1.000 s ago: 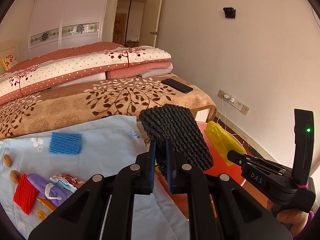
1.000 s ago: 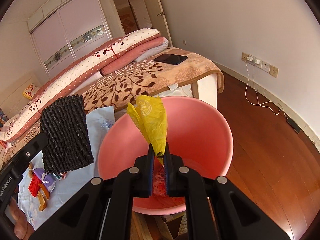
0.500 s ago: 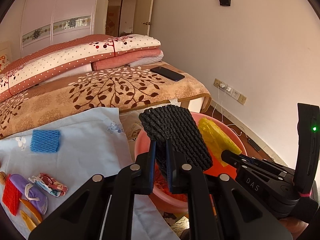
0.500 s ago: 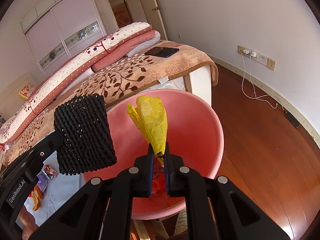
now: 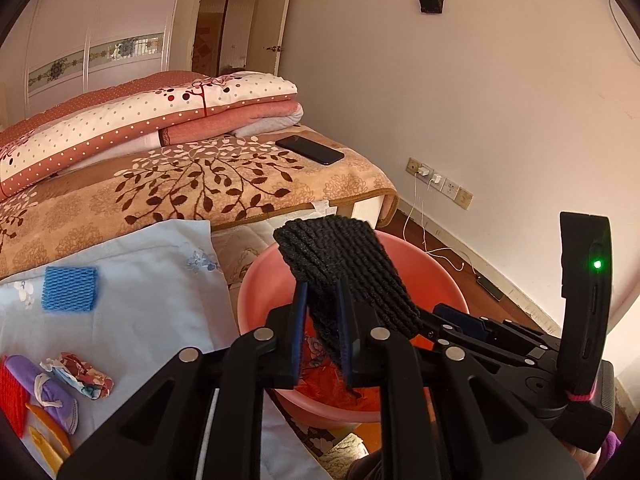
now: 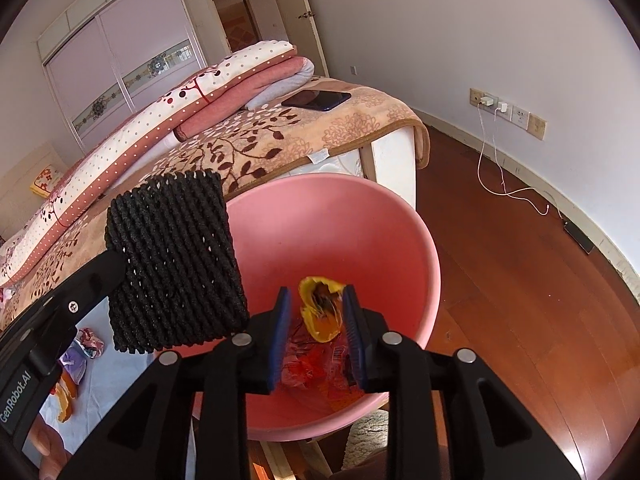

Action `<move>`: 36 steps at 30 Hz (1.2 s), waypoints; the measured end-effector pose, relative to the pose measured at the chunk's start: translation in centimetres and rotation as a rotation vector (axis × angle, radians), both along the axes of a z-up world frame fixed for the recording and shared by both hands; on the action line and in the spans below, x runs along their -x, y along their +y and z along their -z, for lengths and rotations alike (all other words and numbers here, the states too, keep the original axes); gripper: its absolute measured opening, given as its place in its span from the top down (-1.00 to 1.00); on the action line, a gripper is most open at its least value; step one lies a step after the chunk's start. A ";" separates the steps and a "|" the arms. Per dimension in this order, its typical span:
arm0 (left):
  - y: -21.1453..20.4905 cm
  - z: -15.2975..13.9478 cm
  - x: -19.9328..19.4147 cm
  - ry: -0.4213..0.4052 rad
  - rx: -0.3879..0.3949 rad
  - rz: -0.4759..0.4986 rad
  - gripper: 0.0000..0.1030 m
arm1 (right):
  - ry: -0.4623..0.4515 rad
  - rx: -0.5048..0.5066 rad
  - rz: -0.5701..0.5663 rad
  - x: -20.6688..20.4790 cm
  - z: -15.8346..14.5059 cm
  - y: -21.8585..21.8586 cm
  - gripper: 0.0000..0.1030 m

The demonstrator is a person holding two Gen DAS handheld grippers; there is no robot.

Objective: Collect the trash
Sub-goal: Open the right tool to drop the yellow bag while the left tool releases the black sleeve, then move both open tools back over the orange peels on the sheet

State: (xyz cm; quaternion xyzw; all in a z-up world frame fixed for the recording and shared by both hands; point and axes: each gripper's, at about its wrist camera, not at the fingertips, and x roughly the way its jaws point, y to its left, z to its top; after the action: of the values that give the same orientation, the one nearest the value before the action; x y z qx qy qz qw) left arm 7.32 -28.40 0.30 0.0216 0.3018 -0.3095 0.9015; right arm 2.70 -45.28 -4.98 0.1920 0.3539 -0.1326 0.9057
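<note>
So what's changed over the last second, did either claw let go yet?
The right claw opened and let go of the yellow plastic bag, which is dropping into the pink basin. The left claw moved right, over the basin, still shut on the black foam net. The blue foam net stays on the bed.

The left gripper (image 5: pixel 322 320) was angled forward and slightly down, its blue-padded fingers (image 5: pixel 298 332) set a little apart — the black foam net sleeve (image 5: pixel 344 268) hung between them, lying against the right-hand pad, and whether they were pinching it could not be told. The right gripper (image 6: pixel 316 320) pointed down, its jaws spread wide, the blue-lined fingers (image 6: pixel 280 328) clear of the crumpled yellow plastic bag (image 6: pixel 322 310) seen between them. In the left view the right gripper's black body sat just beside the left one — low and to its right.
</note>
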 end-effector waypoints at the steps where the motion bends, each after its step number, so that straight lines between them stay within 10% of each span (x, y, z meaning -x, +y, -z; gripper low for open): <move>1: 0.1 0.0 0.0 0.004 0.007 0.002 0.49 | -0.001 0.003 -0.002 0.0 0.0 0.0 0.29; 36: 15.3 -2.4 1.3 -0.023 0.010 -0.286 0.33 | -0.145 0.030 -0.270 0.9 -3.9 11.4 0.19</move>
State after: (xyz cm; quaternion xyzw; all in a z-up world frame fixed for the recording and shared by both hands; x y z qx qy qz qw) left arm 6.02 -13.09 2.71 -0.0224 0.2898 -0.1791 0.9399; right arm 1.84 -33.89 -1.12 0.1380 0.3081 -0.0006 0.9413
